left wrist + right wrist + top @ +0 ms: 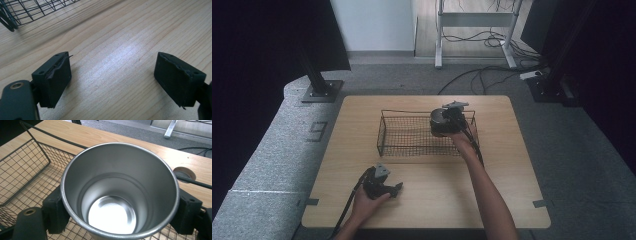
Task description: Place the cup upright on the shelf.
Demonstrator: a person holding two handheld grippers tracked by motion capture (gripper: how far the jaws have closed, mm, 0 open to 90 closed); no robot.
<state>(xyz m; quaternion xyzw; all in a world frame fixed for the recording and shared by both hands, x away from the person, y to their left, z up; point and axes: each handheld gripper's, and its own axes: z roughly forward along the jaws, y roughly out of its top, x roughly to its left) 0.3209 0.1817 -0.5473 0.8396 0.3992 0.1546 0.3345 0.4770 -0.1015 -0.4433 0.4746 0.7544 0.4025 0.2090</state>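
Jaws of the right gripper (117, 212) clamp a metal cup (120, 192) from both sides, one black pad on each flank of its wall, and the cup's mouth faces up along the gripper's own line of sight. In the high view this gripper (451, 120) holds the cup (439, 121) over the right end of the wire basket (384, 131), in the centre of the frame and slightly right. That is the relation the coming move seems to turn on: the cup stands upright, its long axis vertical, with the basket's mesh floor directly beneath it, so a straight descent looks like all that is left.

Largest first: the table (507, 175) is pale wood with a fine straight grain. The basket is a long rectangle of thin black wire in a square grid, with a heavier rim wire, and its long axis runs left to right across the frame. The cup is brushed steel, round, tapering toward a bright, shiny bottom, with a rolled lip.

Lower left in the high view, the left gripper (382, 184) rests low over bare wood, well apart from the basket, its jaws spread wide with nothing between them.
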